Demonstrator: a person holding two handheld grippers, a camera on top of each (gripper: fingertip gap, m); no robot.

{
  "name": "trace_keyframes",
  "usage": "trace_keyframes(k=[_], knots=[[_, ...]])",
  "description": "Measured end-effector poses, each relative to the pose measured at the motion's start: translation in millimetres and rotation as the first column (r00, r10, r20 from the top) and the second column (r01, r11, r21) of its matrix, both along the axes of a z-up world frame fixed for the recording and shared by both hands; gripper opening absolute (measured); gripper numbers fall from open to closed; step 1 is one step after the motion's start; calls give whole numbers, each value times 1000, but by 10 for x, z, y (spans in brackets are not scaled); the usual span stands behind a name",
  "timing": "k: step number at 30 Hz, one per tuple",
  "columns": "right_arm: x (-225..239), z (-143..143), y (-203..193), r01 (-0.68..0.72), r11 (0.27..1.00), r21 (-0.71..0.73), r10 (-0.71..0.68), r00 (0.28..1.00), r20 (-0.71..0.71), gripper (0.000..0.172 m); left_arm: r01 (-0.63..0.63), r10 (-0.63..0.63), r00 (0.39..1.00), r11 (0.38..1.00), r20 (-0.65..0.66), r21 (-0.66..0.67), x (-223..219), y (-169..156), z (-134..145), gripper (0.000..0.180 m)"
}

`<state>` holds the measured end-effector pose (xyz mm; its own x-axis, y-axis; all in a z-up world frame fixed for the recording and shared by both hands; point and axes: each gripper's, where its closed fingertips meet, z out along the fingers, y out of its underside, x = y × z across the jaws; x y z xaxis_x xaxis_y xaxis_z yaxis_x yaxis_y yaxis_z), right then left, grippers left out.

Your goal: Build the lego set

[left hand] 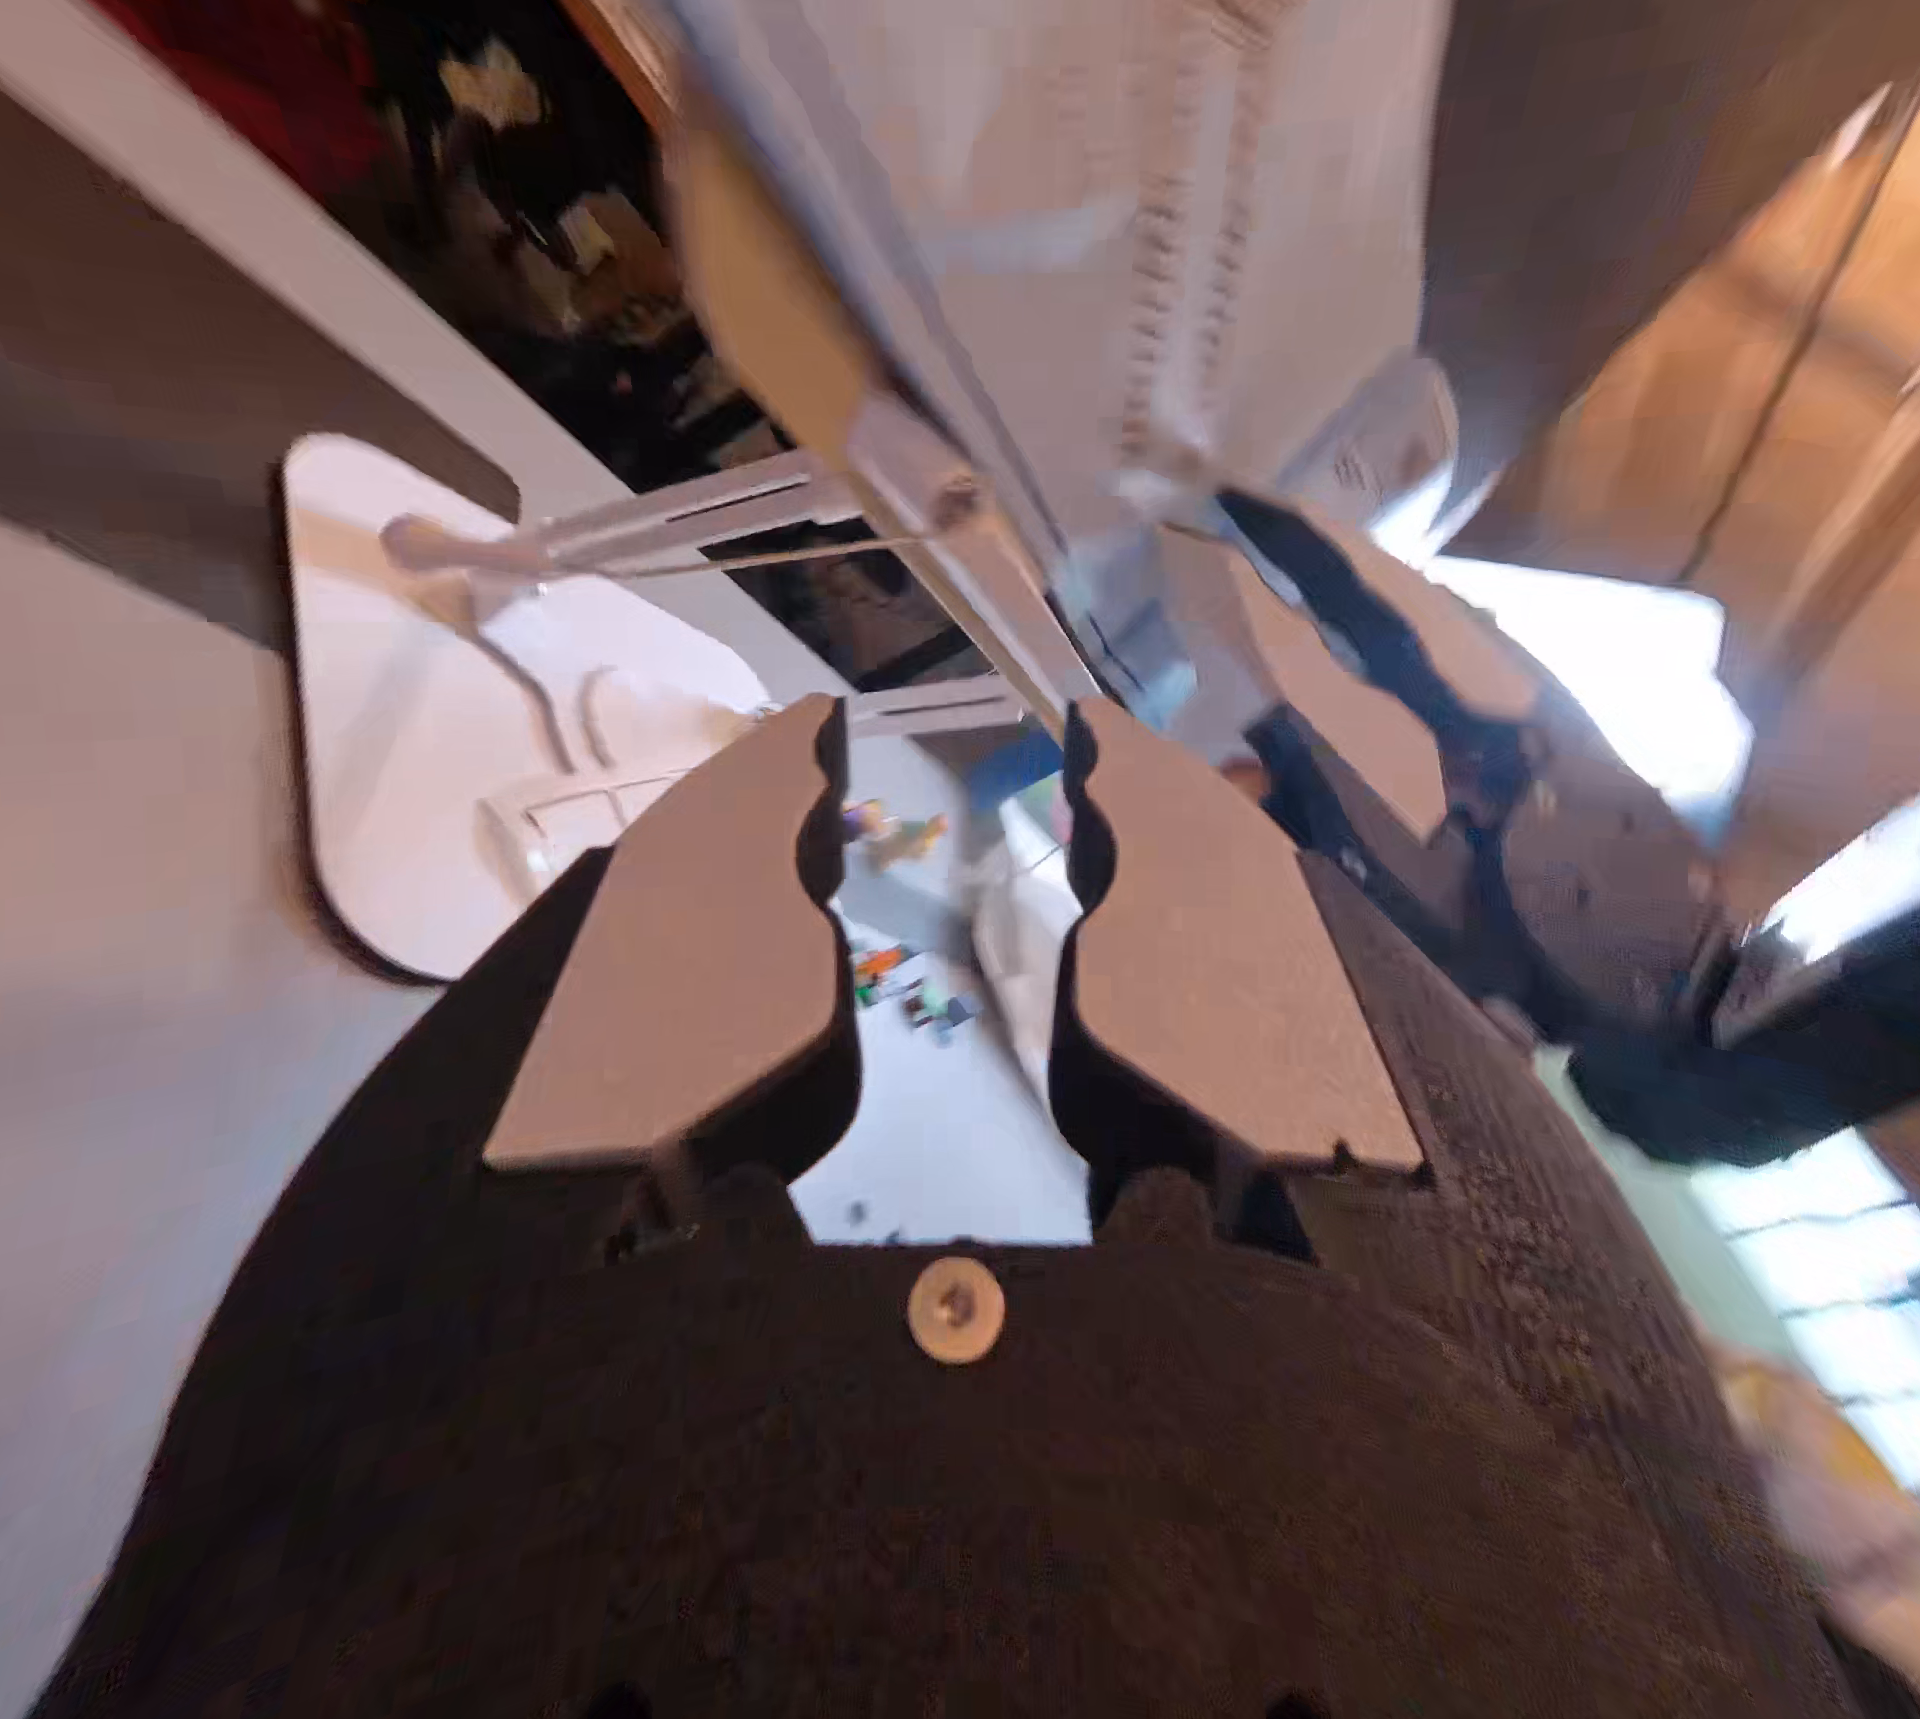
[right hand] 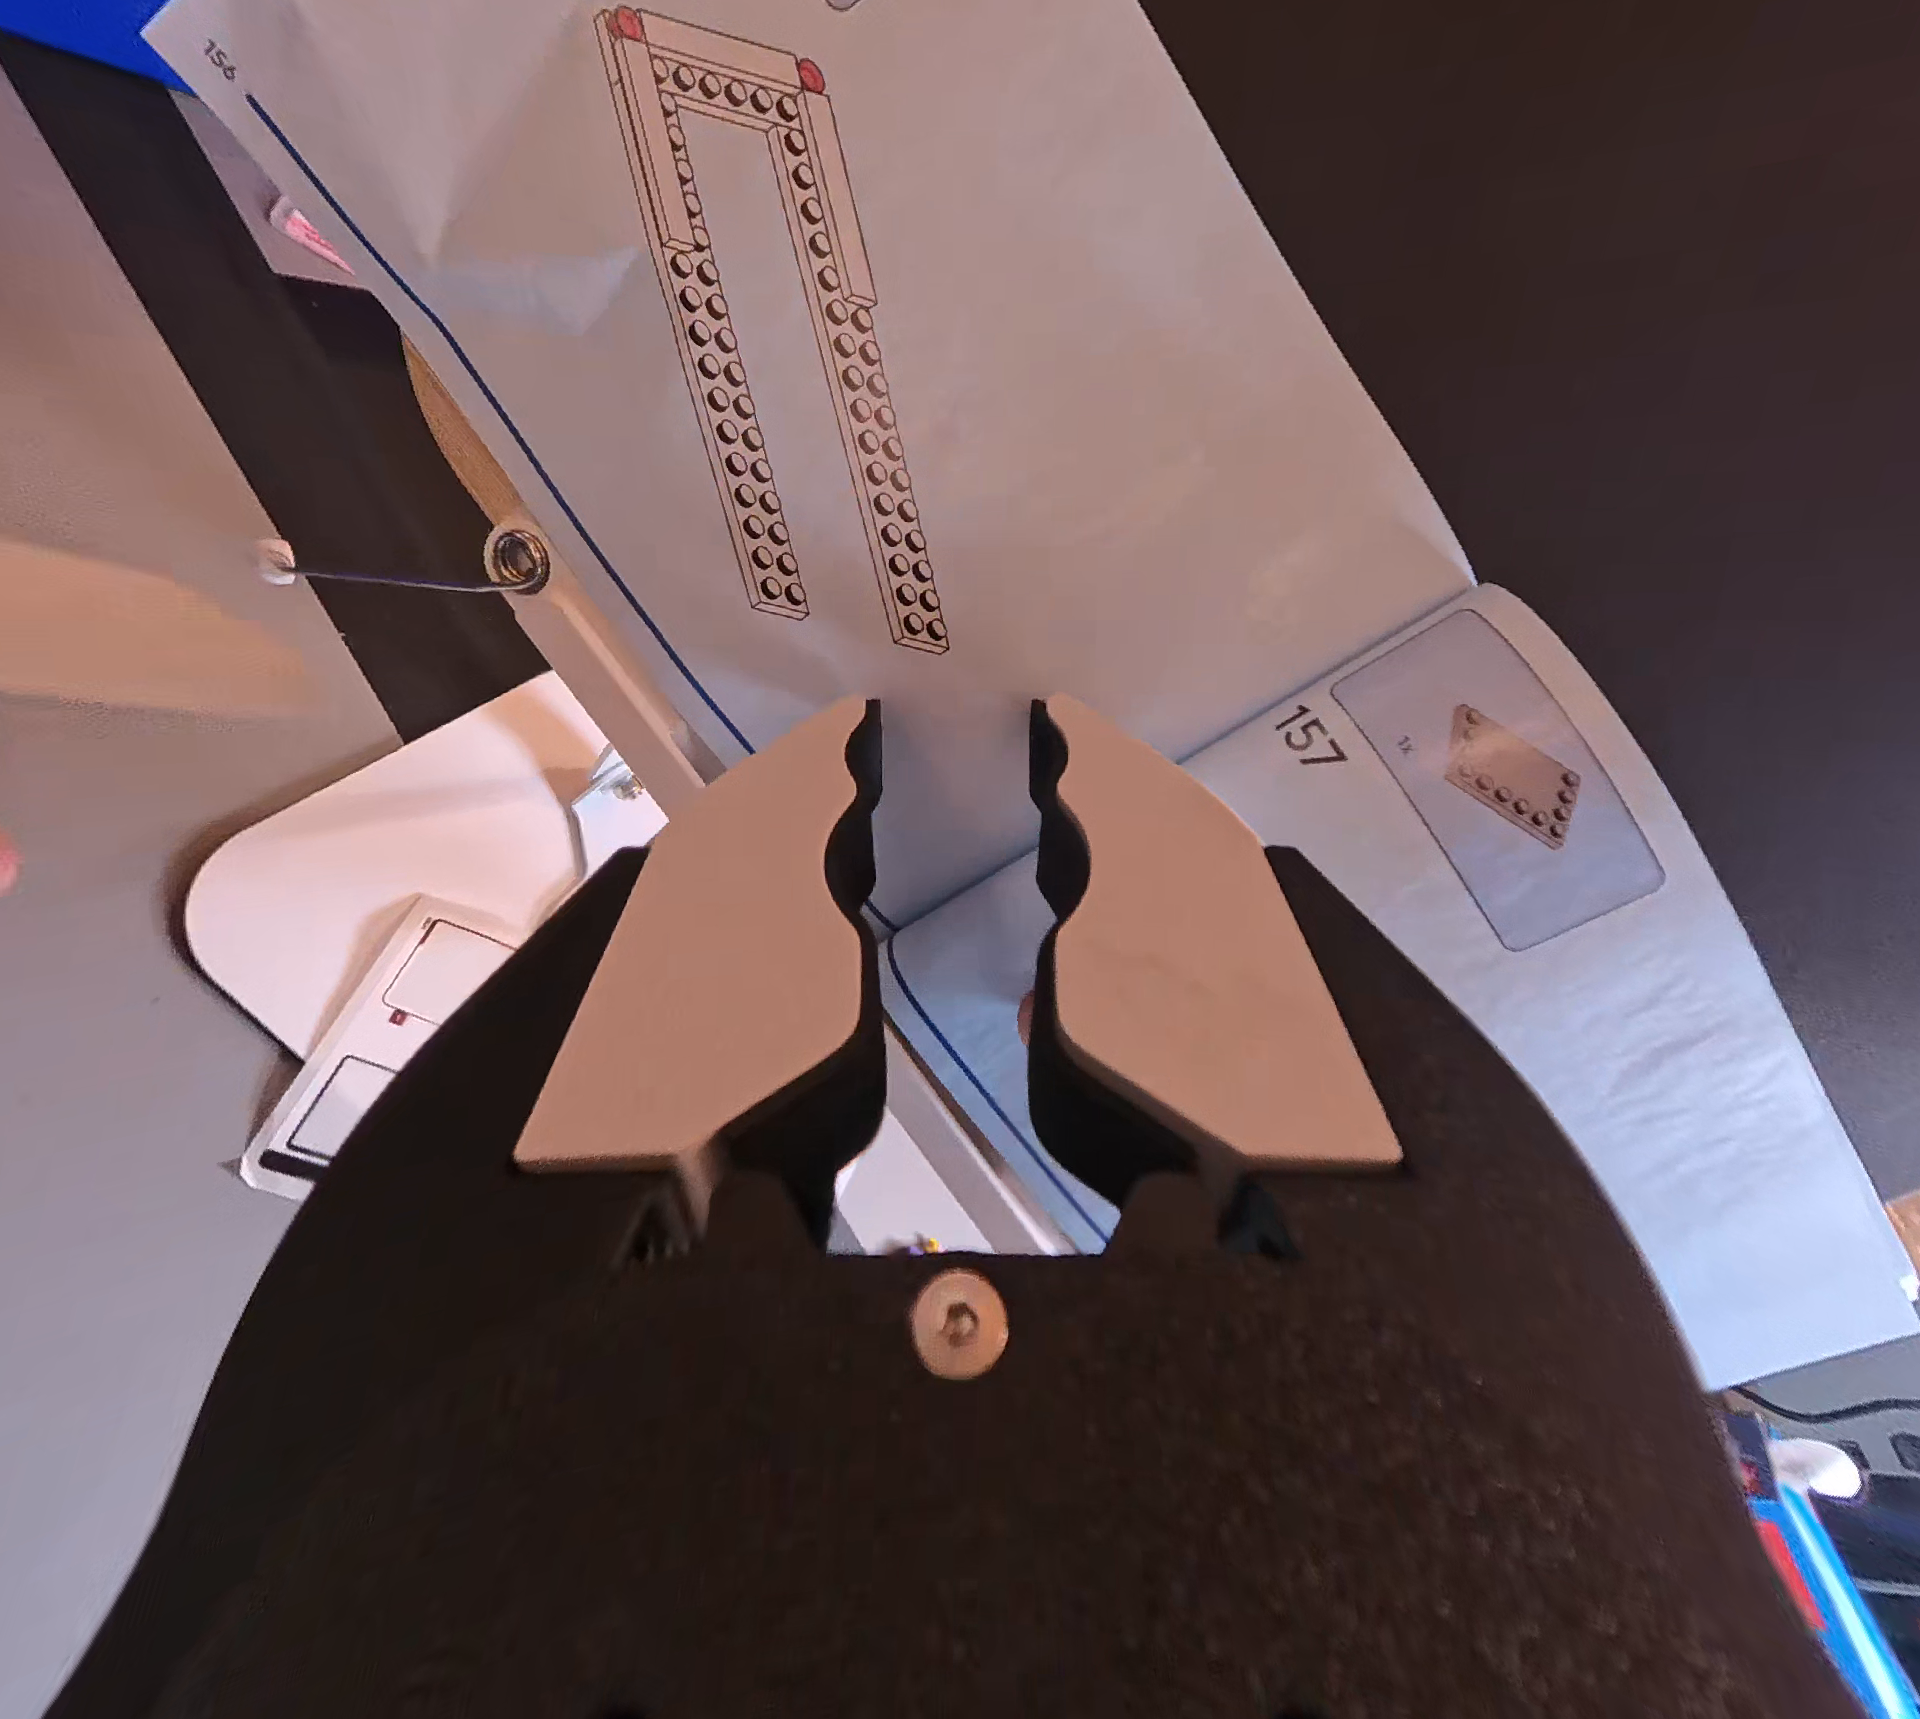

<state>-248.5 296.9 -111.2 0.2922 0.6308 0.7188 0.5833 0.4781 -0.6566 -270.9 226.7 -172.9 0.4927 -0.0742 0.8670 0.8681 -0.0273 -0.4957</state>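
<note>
Booklet [right hand: 1039, 319], open on stand [right hand: 613, 661]; printed diagrams, page numbers. Right gripper [right hand: 954, 713] spread, bare, before its lower edge. Left gripper [left hand: 951, 719] spread, bare, beside stand; view blurred.

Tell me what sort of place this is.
Probably a desk or hobby table set up for brick building: an open instruction booklet with brick diagrams, propped on a white stand, and small coloured toy pieces on the pale tabletop.

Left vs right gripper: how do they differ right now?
The left gripper has fingers wider apart than the right gripper. The left points past a white stand, only distant clutter behind its gap; the right faces the open booklet, page behind its gap. The left view is blurred, the right sharp. Both hold nothing.
</note>
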Motion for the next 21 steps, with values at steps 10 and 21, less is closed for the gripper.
trace_keyframes(k=[10, 21], knots=[[-9, -19, -13, -15, 999, -47, 16, 999, 28, 28, -223, 124, 908, 951, 399, 213, -572, 227, -56, 10], [-32, -24, 20, 14, 998, -59, -13, 1000, 18, 27, -305, 284, 952, 922, 116, 241, -425, 32, 230, 1]])
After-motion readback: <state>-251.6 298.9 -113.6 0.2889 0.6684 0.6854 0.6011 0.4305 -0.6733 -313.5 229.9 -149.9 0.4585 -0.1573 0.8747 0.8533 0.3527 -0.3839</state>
